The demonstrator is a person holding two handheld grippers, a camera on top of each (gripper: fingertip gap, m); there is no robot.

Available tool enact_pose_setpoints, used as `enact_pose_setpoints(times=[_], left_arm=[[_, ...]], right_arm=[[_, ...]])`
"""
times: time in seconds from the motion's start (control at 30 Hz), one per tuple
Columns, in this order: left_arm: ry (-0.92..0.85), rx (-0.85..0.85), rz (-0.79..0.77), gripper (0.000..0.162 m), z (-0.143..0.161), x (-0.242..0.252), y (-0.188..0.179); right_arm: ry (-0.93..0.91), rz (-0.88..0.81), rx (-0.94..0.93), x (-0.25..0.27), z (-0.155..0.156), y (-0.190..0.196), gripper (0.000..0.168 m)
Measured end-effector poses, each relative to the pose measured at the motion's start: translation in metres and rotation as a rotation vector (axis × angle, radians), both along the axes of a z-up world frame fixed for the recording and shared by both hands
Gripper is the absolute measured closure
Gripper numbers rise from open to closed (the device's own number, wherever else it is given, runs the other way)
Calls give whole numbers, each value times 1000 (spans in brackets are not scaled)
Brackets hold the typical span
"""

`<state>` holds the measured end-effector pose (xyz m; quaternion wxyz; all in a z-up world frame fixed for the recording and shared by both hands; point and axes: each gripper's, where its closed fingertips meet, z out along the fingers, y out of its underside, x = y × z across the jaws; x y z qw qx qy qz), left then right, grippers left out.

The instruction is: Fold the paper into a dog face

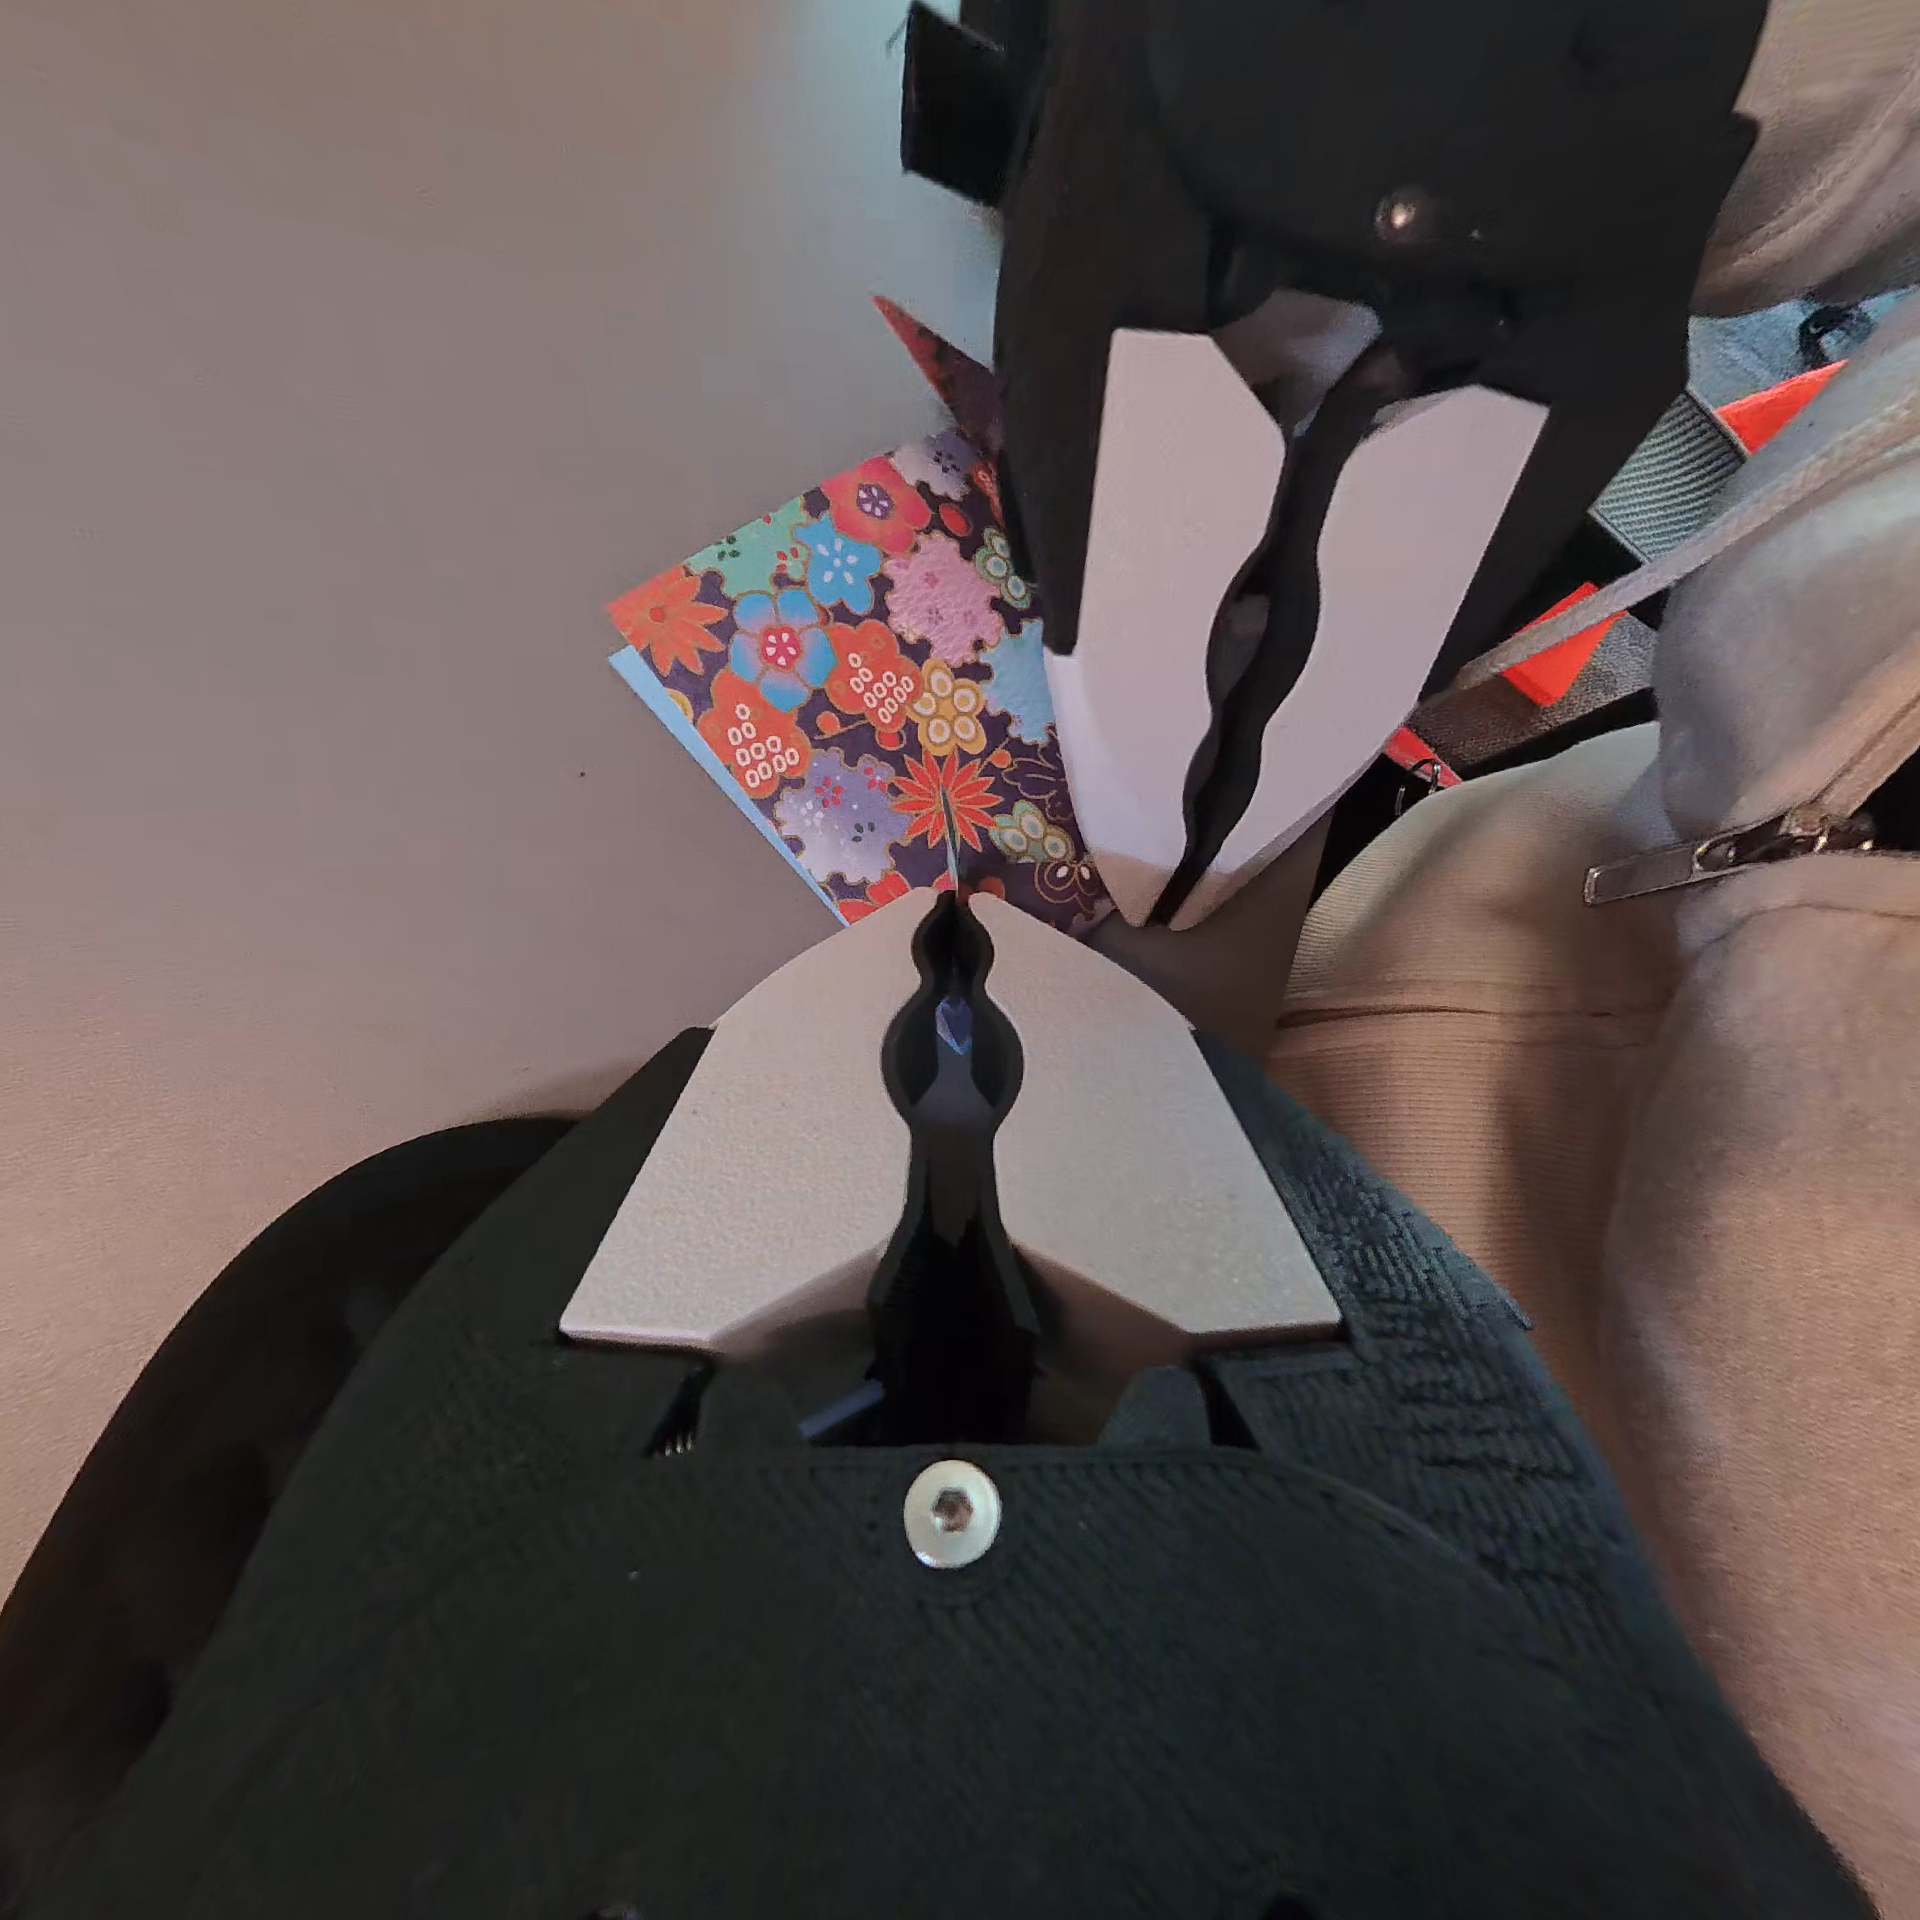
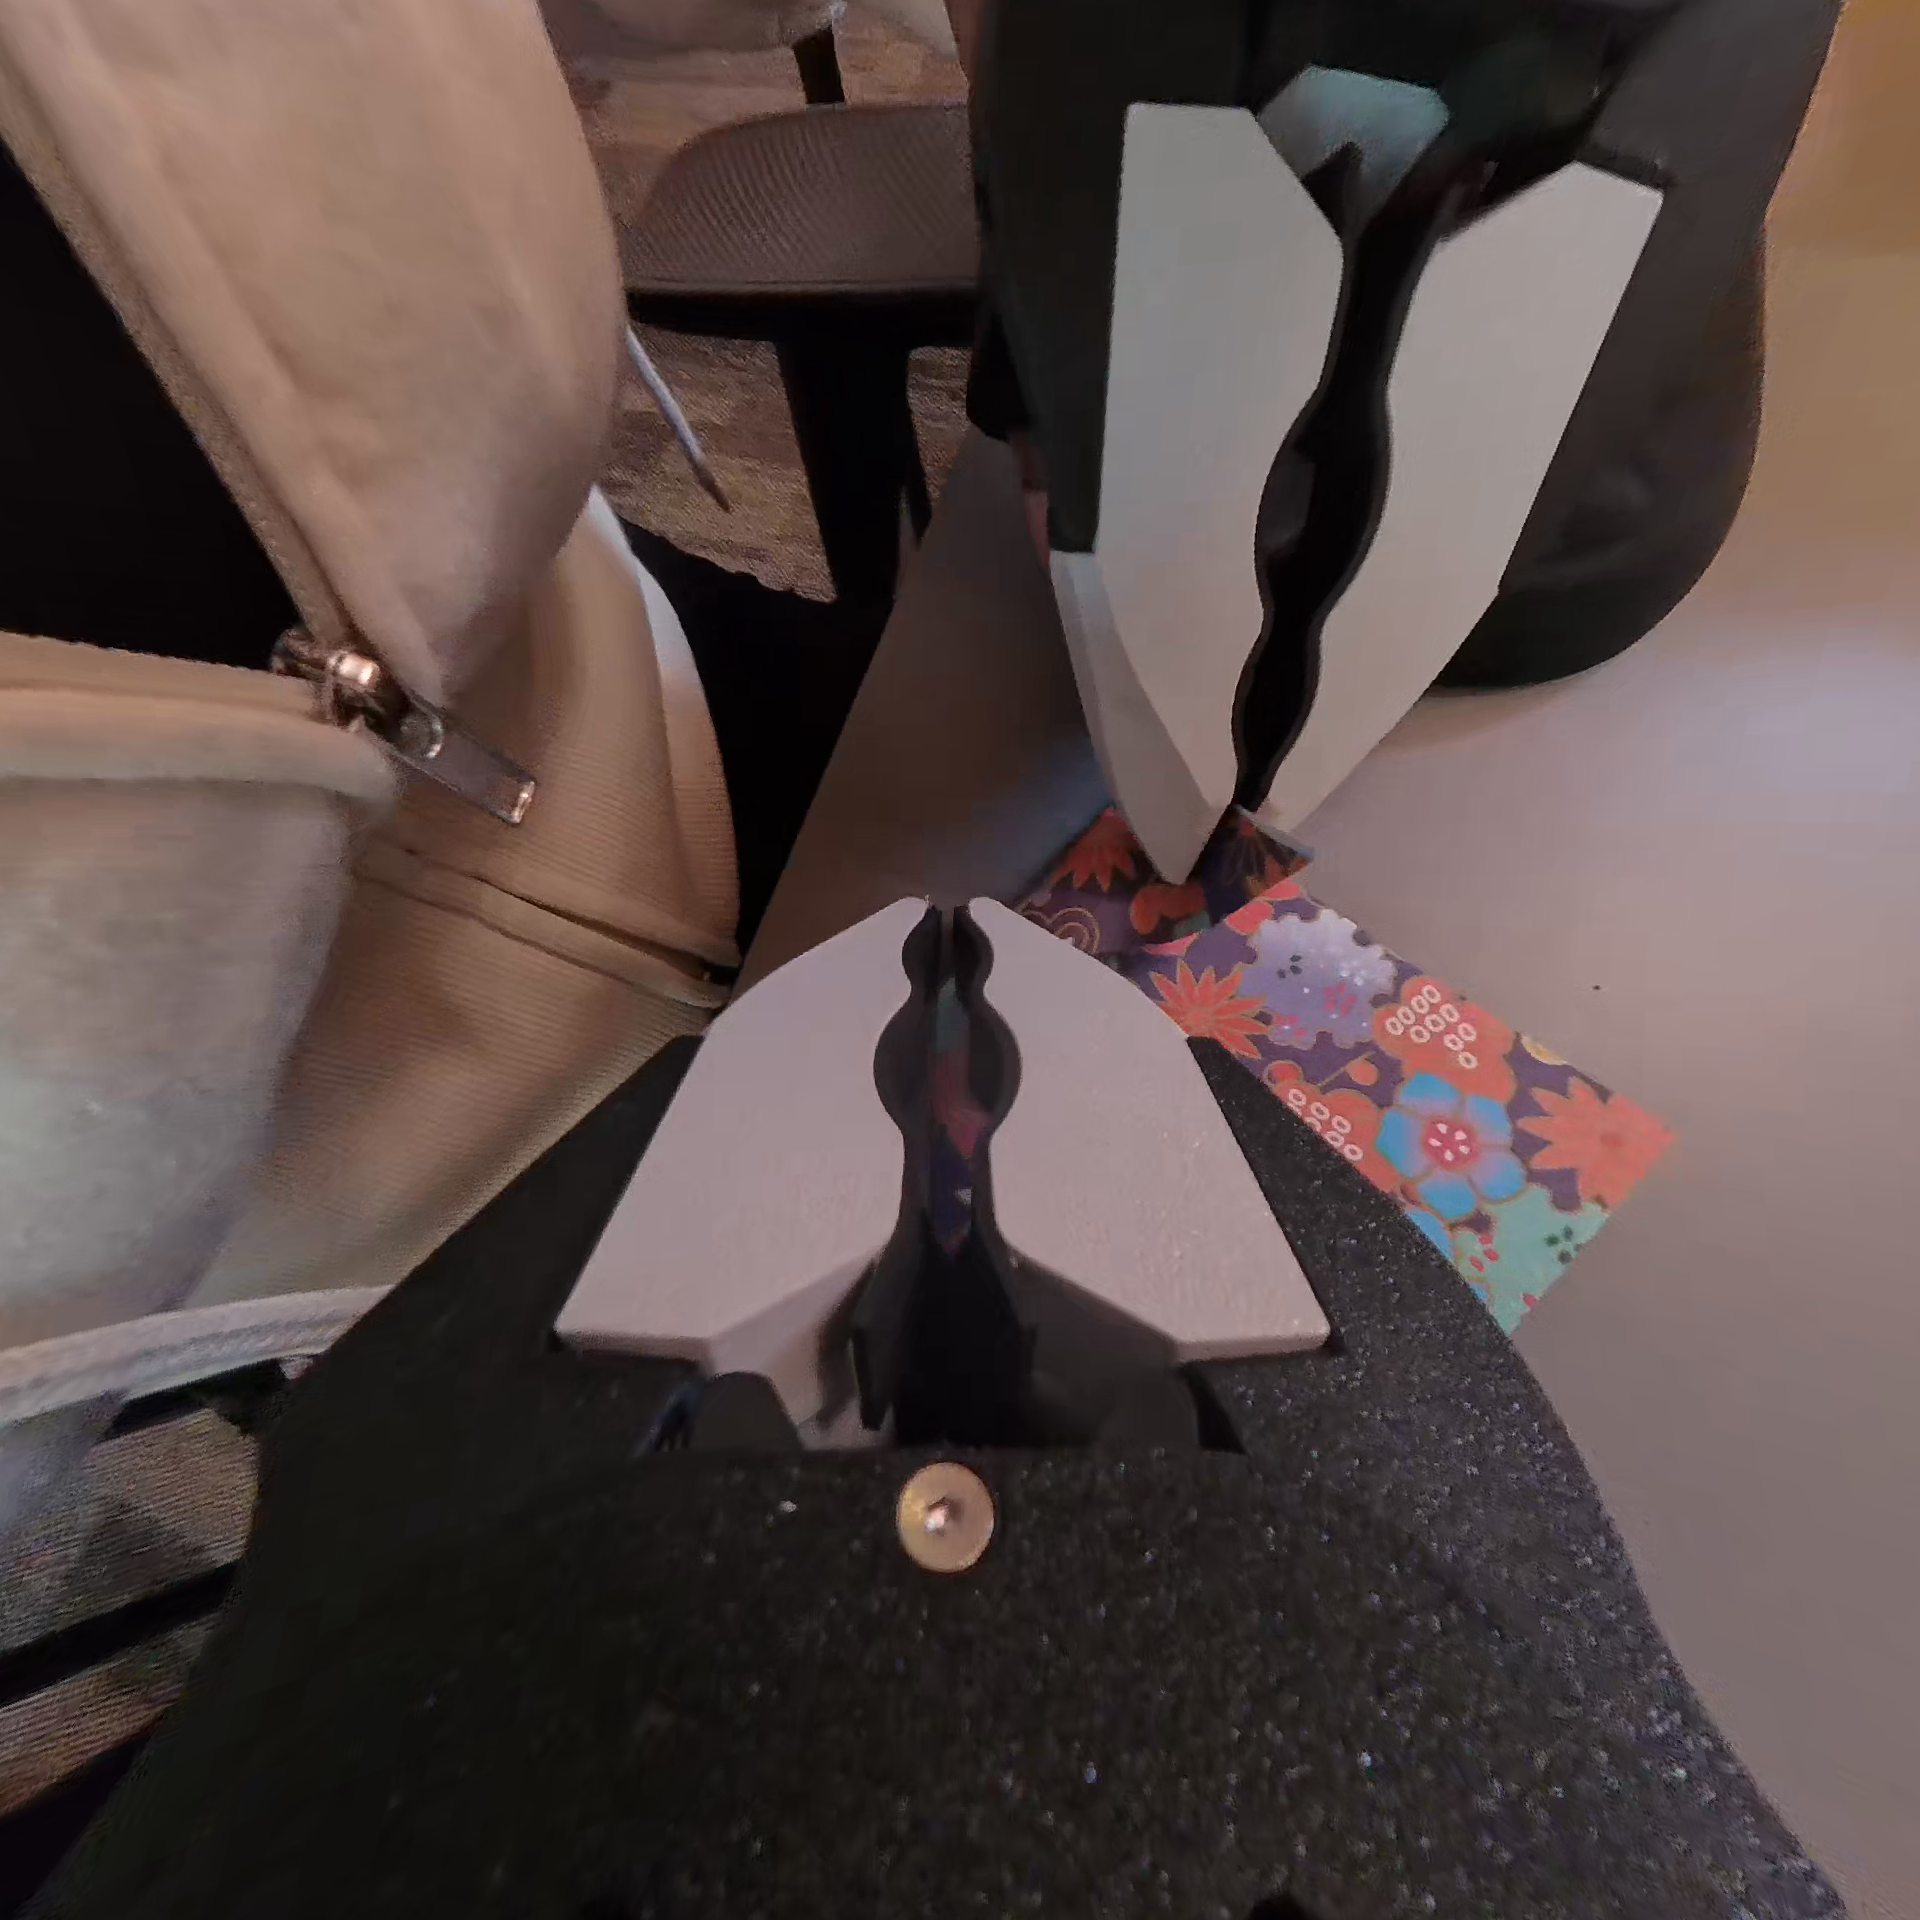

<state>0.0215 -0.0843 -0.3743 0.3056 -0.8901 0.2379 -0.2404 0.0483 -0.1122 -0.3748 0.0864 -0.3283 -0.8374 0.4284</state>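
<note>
Paper (image 1: 862, 675) is pinched at neighbouring corners by both clenched claws — left claw (image 1: 951, 909), right claw (image 2: 948, 912) — presumably to align a fold above the tabletop (image 1: 312, 520).

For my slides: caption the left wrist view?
Two shut hand-held grippers pinch floral origami paper.

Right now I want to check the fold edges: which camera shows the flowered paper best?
The left wrist view: the flowered paper spreads out ahead of the left tool, showing its pale blue underside edge. The right wrist view shows only a strip, the rest hidden behind the right tool and its body.
</note>
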Motion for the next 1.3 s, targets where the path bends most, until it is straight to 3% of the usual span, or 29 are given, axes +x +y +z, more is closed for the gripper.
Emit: enact_pose_setpoints(times=[0.1,0.23,0.4,0.63,0.83,1.07,1.3], left_arm=[[-4,14,33,162,3,-4,2],[9,-12,97,162,1,-8,1],[49,-67,192,162,-6,-15,1],[50,-39,232,162,-3,-18,1],[100,-70,287,161,-7,-21,-4],[32,-77,355,161,-8,-22,-4],[28,-59,354,161,-8,-23,-3]], right_arm=[[-92,-25,-136,-1,6,3,165],[-213,-183,-393,-15,17,20,168],[-255,-154,-259,-12,1,14,167],[-285,-213,-260,-17,-3,18,168],[-312,-227,-285,-19,-3,18,168],[-339,-247,-314,-20,-2,19,168],[-357,-219,-458,-21,15,18,167]])
